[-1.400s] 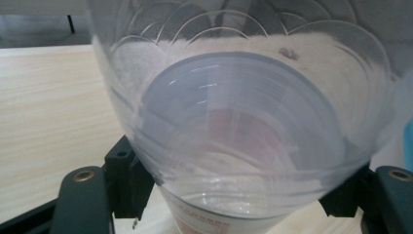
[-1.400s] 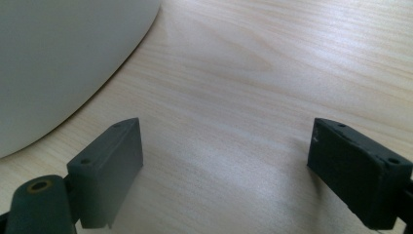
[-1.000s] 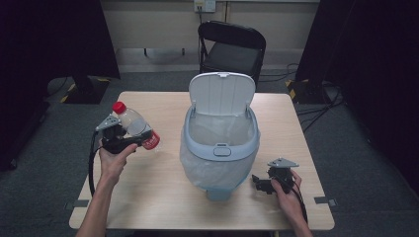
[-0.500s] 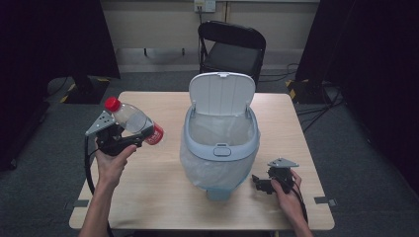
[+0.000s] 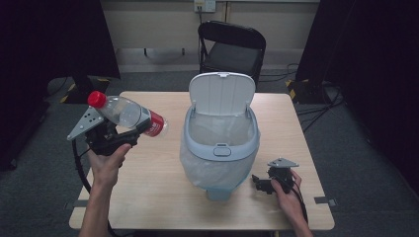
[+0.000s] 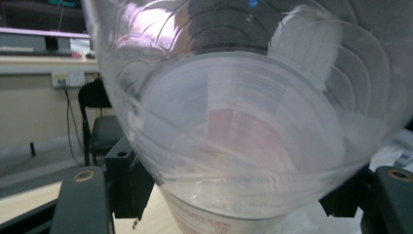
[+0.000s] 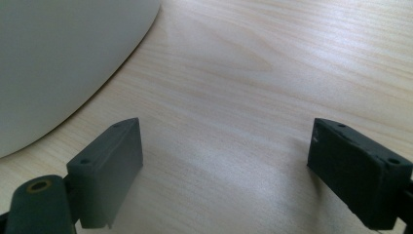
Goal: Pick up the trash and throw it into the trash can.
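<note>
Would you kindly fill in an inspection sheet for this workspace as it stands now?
Surface: wooden table, bare around the bin.
Job's things: clear plastic bottle, red cap, held tilted above the table's left side; pale blue bin, lid up, bag-lined.
Clutter: nothing seen.
Grippers: left tool shut on the bottle; right tool open, empty, low over the table beside the bin.
Cables: black cable trailing from the left tool; more on the floor at right.
Surroundings: black folding chair, dark curtains.
</note>
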`<state>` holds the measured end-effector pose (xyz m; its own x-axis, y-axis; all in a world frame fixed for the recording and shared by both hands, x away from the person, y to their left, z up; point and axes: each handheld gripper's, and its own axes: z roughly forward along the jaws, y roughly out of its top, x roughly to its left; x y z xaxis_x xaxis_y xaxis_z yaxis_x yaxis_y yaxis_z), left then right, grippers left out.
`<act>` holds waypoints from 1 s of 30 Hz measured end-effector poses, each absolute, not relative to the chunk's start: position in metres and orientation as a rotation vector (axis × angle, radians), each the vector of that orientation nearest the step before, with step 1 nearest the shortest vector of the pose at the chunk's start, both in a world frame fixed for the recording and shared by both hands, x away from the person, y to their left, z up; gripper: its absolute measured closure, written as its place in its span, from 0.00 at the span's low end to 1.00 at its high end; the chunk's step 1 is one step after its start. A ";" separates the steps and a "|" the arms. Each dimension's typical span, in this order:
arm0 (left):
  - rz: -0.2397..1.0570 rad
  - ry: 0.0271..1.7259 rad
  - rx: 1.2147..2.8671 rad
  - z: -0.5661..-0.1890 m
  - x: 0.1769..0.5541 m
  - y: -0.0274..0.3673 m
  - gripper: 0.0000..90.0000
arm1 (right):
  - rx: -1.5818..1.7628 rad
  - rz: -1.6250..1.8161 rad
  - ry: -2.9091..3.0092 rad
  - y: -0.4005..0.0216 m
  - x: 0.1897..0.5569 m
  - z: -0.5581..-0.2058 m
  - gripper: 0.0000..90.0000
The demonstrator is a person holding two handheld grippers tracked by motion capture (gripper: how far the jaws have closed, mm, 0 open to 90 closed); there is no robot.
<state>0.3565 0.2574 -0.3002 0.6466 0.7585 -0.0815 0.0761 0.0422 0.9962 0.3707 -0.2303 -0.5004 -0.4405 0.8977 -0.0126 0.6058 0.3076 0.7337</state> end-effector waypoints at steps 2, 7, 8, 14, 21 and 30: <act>0.610 0.726 1.439 -0.296 0.355 0.255 0.31 | 1.337 0.933 2.159 -0.230 0.371 -0.500 0.13; 0.614 0.691 1.396 -0.286 0.350 0.249 0.31 | 1.336 0.932 2.158 -0.230 0.371 -0.500 0.13; 0.609 0.689 1.384 -0.284 0.349 0.248 0.31 | 1.337 0.933 2.158 -0.230 0.371 -0.500 0.13; 0.619 0.644 1.358 -0.262 0.346 0.242 0.31 | 1.337 0.933 2.159 -0.230 0.371 -0.500 0.13; 0.612 0.602 1.342 -0.247 0.343 0.232 0.31 | 1.337 0.933 2.159 -0.230 0.371 -0.500 0.13; 0.536 0.527 1.366 -0.239 0.344 0.200 0.31 | 1.337 0.933 2.159 -0.230 0.371 -0.500 0.13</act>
